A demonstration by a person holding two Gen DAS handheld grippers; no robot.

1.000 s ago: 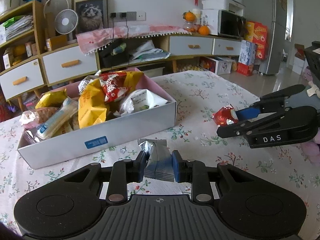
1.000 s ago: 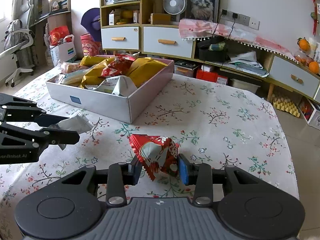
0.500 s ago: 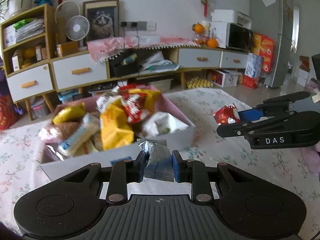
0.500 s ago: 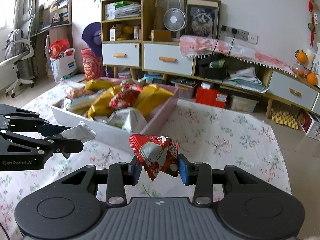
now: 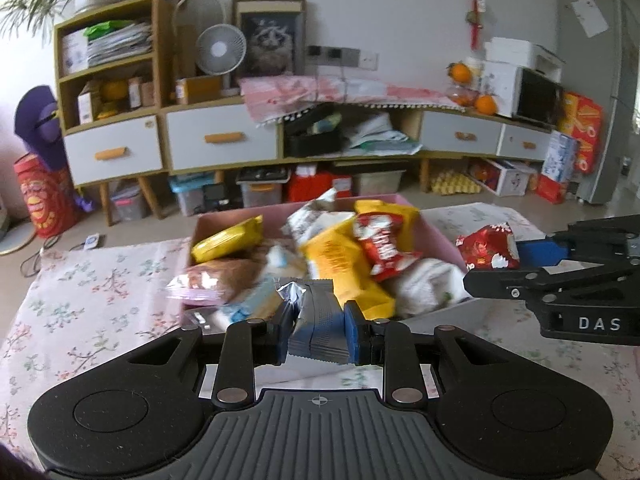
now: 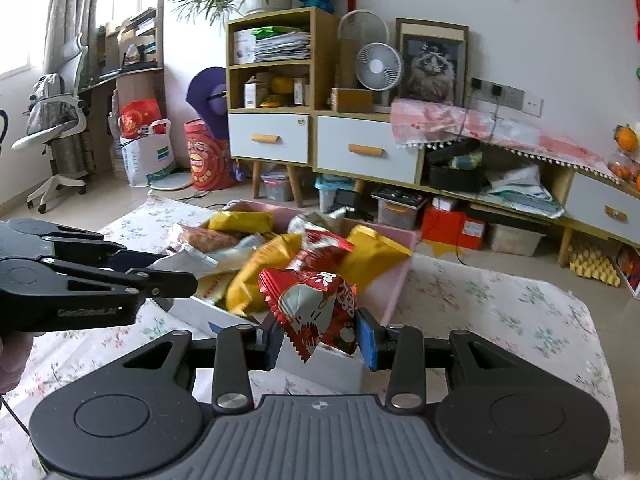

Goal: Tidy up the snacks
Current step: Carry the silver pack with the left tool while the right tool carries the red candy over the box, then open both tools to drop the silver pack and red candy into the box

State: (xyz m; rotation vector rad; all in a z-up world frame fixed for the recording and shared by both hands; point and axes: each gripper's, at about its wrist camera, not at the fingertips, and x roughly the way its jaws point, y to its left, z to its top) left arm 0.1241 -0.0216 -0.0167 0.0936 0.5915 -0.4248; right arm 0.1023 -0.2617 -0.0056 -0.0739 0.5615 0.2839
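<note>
Grippers (image 5: 318, 330) (image 6: 318, 338) level above snack box (image 6: 394, 276)

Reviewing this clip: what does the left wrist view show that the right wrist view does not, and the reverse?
Only the left wrist view shows the fridge, the microwave and the "DAS" lettering on the right gripper.

Only the right wrist view shows the office chair, the window and the white shopping bag.

Both show the snack box piled with packets, the left gripper shut on a silver packet, the right gripper shut on a red packet, and the fan.
</note>
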